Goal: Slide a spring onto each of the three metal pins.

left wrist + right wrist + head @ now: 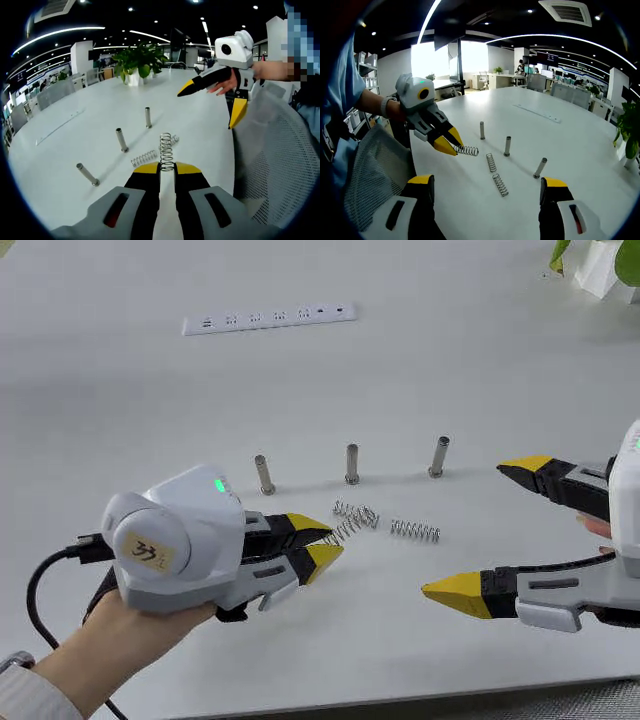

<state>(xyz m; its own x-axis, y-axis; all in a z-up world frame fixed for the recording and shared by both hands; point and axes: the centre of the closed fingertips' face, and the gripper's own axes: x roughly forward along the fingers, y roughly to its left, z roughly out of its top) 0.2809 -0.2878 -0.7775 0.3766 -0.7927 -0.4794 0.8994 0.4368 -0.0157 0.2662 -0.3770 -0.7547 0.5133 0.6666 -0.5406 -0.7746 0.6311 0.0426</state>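
Note:
Three metal pins stand upright in a row on the white table: left pin (264, 475), middle pin (352, 464), right pin (438, 456). No spring is on any of them. My left gripper (325, 541) is shut on one end of a spring (346, 529) in front of the middle pin. The left gripper view shows that spring (166, 148) sticking out from between its jaws (167, 167). A second spring (358, 512) lies beside it and a third spring (414, 530) lies to the right. My right gripper (463, 530) hovers wide open near the third spring, holding nothing.
A white power strip (269, 318) lies at the far side of the table. A potted plant (598, 262) stands at the far right corner. The table's front edge (400, 702) runs just below the grippers. A mesh chair (367, 175) is beside the table.

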